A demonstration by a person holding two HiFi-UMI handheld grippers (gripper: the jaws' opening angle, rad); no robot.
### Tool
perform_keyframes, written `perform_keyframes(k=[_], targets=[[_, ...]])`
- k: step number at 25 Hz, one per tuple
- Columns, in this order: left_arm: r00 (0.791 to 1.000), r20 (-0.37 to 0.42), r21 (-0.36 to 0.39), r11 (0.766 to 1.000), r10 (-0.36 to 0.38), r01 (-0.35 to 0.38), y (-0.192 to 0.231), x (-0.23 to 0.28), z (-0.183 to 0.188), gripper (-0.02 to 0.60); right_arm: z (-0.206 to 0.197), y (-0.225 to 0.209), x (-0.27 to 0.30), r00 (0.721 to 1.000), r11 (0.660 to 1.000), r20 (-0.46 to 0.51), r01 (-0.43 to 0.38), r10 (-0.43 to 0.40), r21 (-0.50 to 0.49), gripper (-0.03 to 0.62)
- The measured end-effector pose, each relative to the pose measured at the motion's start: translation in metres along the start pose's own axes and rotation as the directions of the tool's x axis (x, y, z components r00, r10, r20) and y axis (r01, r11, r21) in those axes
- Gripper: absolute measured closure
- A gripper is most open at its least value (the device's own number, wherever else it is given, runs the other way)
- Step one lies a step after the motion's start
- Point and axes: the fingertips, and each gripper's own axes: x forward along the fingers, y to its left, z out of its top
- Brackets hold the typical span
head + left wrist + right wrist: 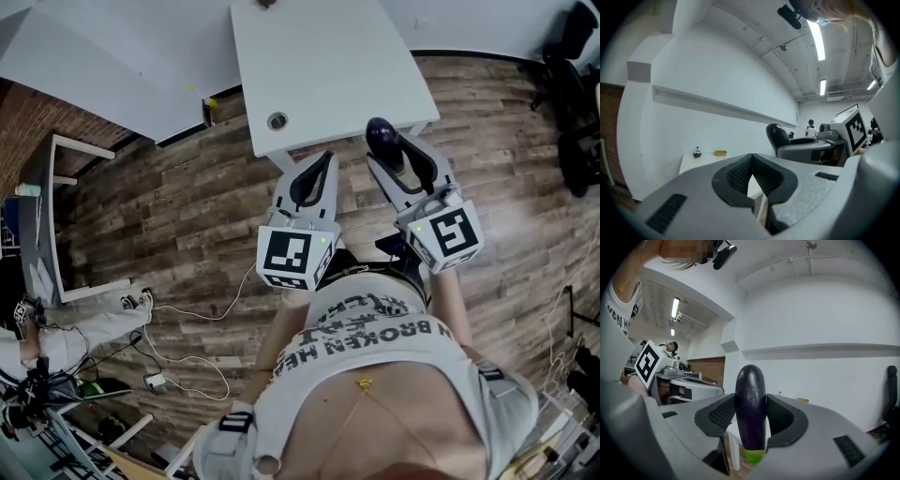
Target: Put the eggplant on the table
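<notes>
At the near edge of the table [328, 66] | right gripper [751, 401] clamped on upright eggplant [751, 394], green end down | left gripper [752, 163] jaws together, empty

One eggplant [751, 404], one table [328, 66] — and two hand-held grippers [323, 161] [394, 152].

A white table [328, 56] stands on the wooden floor [187, 225]; at its far edge lie a small dark round thing [697, 152] and a tan block [720, 153]
</notes>
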Motion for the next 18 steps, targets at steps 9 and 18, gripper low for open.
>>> perform_keyframes(k=[9, 18], targets=[[1.0, 0.008, -0.001, 1.0, -0.028, 0.028, 0.025, 0.001, -0.003, 0.577, -0.007, 0.011, 0.022, 0.999, 0.999, -0.025, 0.02, -0.021, -0.024, 0.39], [0.999, -0.022, -0.006, 0.999, -0.032, 0.032, 0.027, 0.024, -0.005, 0.577, -0.015, -0.008, 0.029, 0.999, 0.999, -0.049, 0.016, -0.017, -0.028, 0.39]])
